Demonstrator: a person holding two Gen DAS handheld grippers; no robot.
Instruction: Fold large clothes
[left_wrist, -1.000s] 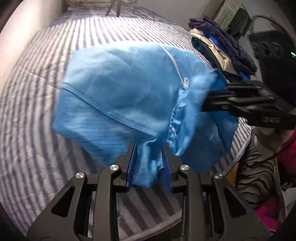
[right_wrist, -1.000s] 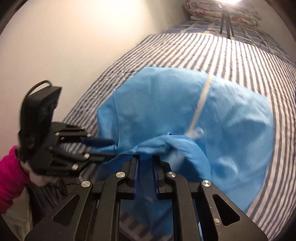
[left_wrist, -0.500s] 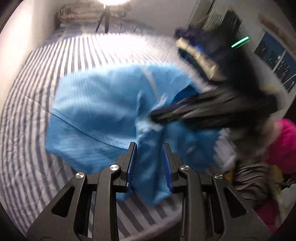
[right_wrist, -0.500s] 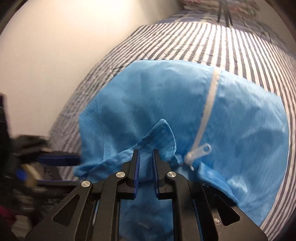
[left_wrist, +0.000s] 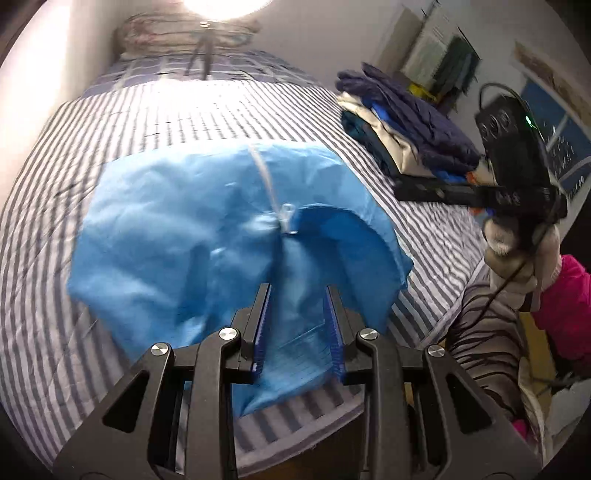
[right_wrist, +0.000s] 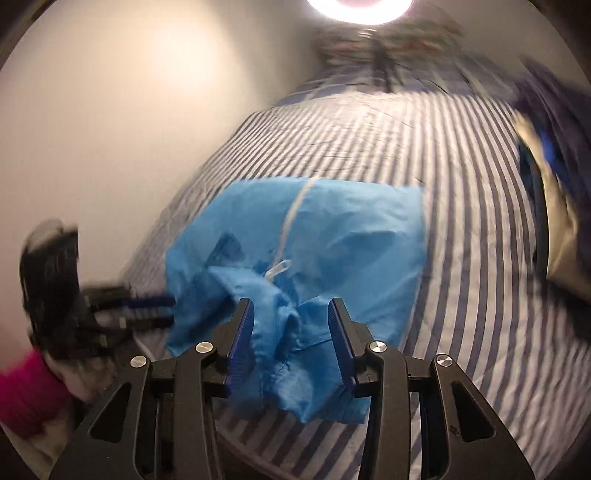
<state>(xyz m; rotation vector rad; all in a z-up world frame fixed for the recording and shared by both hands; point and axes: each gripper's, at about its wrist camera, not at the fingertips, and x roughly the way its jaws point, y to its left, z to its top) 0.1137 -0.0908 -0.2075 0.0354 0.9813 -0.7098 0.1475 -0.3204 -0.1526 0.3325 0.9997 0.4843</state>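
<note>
Garment (left_wrist: 177, 236) — blue, zippered — lies heaped near the foot edge of the striped bed (left_wrist: 147, 110), zipper (left_wrist: 266, 177) up, likely so its halves can be evened before folding. Left gripper (left_wrist: 297, 317) stands open with cloth between its jaws, unclamped; right gripper (right_wrist: 291, 332) is open too, just over a bunched corner (blurred). No containers show — only a clothes pile (left_wrist: 406, 125) beside it.

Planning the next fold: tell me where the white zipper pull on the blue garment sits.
In the left wrist view, the white zipper pull lies mid-garment on the blue zippered garment, spread on the striped bed sheet, just ahead of the open left gripper.
</note>
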